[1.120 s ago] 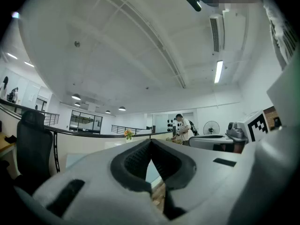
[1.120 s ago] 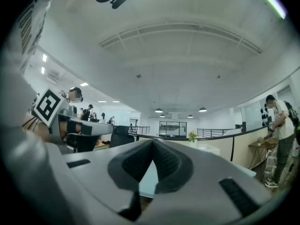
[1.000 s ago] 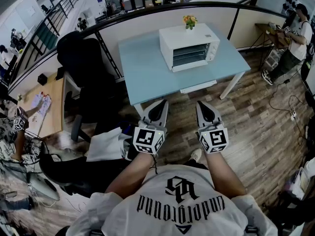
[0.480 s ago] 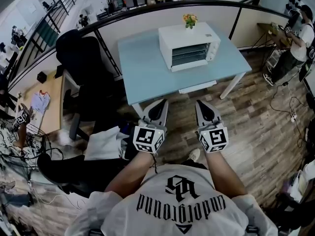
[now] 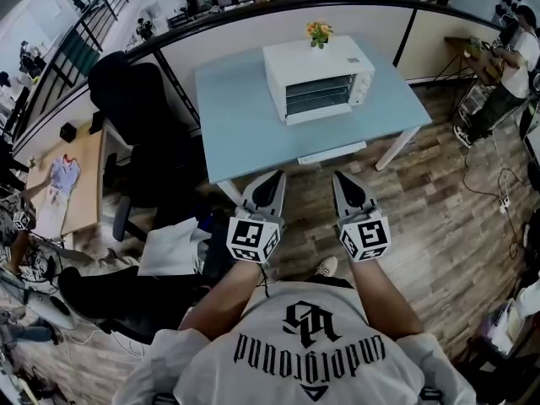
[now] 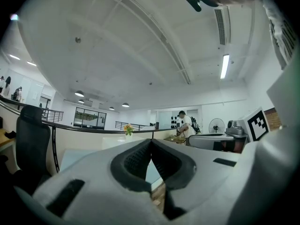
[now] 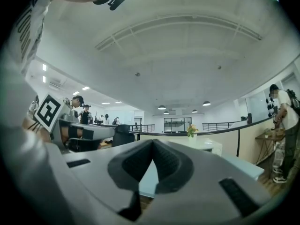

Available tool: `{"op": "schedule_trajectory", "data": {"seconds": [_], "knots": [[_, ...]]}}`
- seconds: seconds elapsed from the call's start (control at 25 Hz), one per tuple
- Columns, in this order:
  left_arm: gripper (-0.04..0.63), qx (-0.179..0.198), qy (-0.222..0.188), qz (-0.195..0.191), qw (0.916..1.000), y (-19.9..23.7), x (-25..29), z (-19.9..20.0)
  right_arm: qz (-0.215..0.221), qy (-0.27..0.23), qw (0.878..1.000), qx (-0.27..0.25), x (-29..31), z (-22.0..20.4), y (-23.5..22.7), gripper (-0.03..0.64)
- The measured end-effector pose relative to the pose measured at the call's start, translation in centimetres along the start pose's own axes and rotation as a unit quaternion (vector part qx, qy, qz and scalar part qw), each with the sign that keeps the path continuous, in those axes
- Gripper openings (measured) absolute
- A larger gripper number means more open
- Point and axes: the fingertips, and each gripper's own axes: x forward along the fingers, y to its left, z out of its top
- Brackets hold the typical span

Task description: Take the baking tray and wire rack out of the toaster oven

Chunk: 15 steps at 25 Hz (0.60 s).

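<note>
Arms out level, left tool and right tool both closed tight, empty, short of the counter.

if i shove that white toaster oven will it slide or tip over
Probably slides rather than tips: the toaster oven is low, wide and boxy, and the blue table looks smooth. Likely stiff and fairly light for its bulk, being a mostly hollow box. The flowers at its back edge look tippier.

Toaster oven on table, far side; chair left of table.
</note>
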Motion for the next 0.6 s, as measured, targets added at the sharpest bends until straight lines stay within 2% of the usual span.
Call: {"op": "schedule_trajectory", "data": {"seconds": [0.32, 0.4, 0.48, 0.6], "knots": [[0.009, -0.01, 0.007, 0.013, 0.9998, -1.9, 5.6, -1.7, 0.022, 0.01, 1.0, 0.014, 1.1, -1.6, -5.4, 0.006], [0.057, -0.014, 0.008, 0.018, 0.9997, -2.3, 6.9, -2.1, 0.03, 0.012, 0.999, 0.02, 1.3, -2.1, -6.7, 0.008], [0.1, -0.015, 0.009, 0.023, 0.9996, -2.8, 8.1, -2.6, 0.04, 0.017, 0.999, 0.028, 1.6, -2.6, -7.8, 0.105], [0.167, -0.015, 0.009, 0.031, 0.9994, -3.5, 9.8, -3.1, 0.054, 0.024, 0.997, 0.039, 2.0, -3.4, -9.5, 0.178]]}}
